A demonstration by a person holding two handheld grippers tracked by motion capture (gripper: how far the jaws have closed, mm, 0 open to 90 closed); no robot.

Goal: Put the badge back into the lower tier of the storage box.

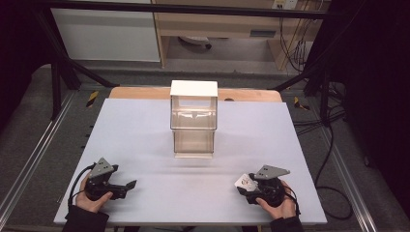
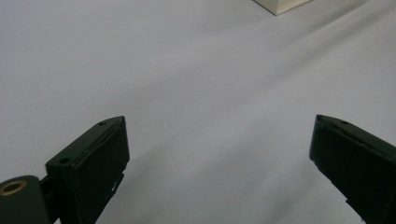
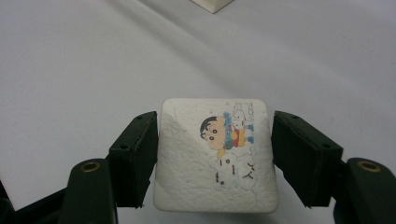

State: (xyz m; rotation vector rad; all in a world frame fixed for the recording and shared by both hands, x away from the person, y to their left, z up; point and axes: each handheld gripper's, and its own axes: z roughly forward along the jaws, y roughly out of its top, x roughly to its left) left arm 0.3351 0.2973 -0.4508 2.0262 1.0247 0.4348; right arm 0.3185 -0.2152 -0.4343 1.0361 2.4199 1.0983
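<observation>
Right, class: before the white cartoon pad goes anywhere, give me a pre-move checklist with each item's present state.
1. Right claw shut on the white pad: ok.
2. Pad held on both sides, cartoon face up: ok.
3. Left claw open with nothing in it: ok.
4. Clear box upright, mid-table: ok.
5. Bare table between pad and box: ok.
6. Which side of the box is open: cannot tell.

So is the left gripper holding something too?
No, the left gripper has its jaws wide apart, with bare white table between them.

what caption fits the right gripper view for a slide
Right gripper shut on a white cartoon-printed pad above the pale table.
</observation>
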